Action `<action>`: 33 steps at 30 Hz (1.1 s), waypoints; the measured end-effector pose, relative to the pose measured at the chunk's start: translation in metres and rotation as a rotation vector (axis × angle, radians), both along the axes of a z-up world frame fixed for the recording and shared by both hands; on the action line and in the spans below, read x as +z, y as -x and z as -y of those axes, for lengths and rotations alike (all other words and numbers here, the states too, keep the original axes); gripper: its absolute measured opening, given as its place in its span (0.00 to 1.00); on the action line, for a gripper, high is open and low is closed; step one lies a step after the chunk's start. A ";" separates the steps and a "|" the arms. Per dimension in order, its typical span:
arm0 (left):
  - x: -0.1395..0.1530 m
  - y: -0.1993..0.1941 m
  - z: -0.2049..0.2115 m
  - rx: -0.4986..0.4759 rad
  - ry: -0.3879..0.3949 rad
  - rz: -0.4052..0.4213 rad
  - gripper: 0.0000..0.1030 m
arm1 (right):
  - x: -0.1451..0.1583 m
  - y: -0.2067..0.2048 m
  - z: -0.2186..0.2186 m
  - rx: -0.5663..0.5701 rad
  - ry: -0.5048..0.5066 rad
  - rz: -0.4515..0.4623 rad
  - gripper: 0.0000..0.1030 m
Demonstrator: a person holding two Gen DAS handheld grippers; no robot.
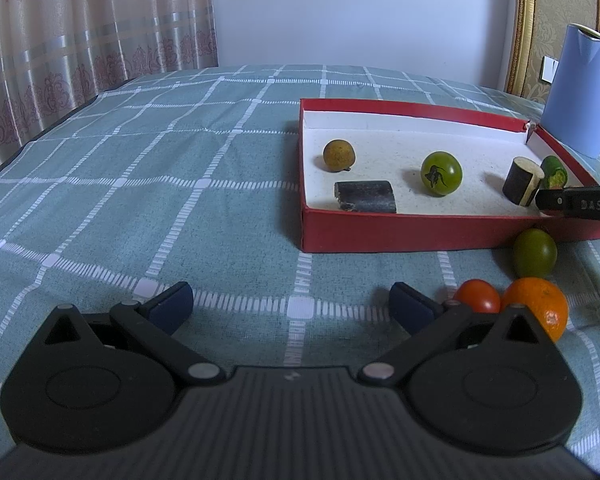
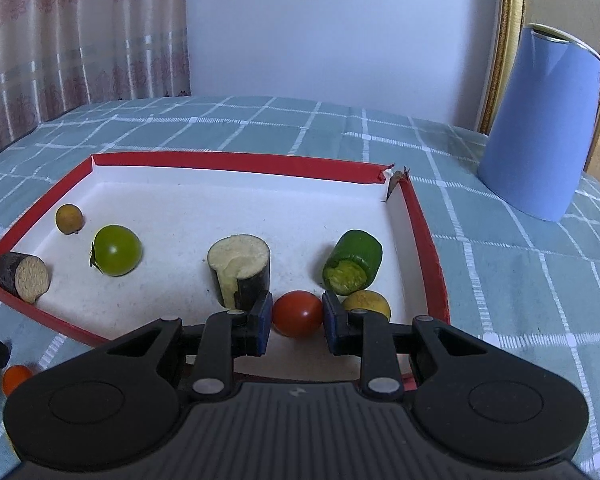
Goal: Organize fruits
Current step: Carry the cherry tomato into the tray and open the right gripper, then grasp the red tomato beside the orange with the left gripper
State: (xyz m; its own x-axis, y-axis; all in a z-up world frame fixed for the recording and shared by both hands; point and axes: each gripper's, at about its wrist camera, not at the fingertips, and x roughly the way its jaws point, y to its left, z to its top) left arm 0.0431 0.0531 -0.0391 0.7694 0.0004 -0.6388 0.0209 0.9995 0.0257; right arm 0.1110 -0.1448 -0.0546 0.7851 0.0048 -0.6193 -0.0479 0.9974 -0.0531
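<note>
The right gripper (image 2: 297, 316) has its blue-padded jaws drawn in on a small round red tomato (image 2: 298, 313), one pad on each side of it, over the near right part of a shallow red cardboard tray with a white floor (image 2: 236, 162). Just behind the tomato to the right lies a small yellow-green round fruit (image 2: 370, 303), and beyond that a green cut vegetable chunk (image 2: 354, 261) on its side. Just ahead and left of the jaws stands an upright dark-skinned stub with a pale cut top (image 2: 240, 270). Farther left in the tray sit a round green tomato (image 2: 117, 250), a small brownish-yellow round fruit (image 2: 69, 218) and a dark cut log piece lying on its side (image 2: 22, 277).

The left gripper (image 1: 292, 306) hangs over the green checked cloth (image 1: 140, 184) with its jaws spread wide and nothing between them — the tray is ahead and to its right. Just right of its right finger lie another red tomato (image 1: 478, 295), a round orange (image 1: 540, 304) touching it, and a green oval fruit (image 1: 534, 253) against the tray's near wall. A tall blue paper-wrapped cylinder (image 2: 540, 120) stands beyond the tray's far right corner.
</note>
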 end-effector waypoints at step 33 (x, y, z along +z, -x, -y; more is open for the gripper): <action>0.016 0.025 0.015 -0.118 0.044 0.049 1.00 | -0.014 0.092 0.078 -0.143 -0.070 0.017 0.77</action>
State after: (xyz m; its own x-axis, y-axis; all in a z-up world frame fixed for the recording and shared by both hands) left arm 0.0180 0.0384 -0.0231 0.7927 -0.1191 -0.5979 0.1383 0.9903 -0.0139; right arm 0.0191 -0.2231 -0.0684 0.7911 -0.0656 -0.6081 0.0956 0.9953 0.0171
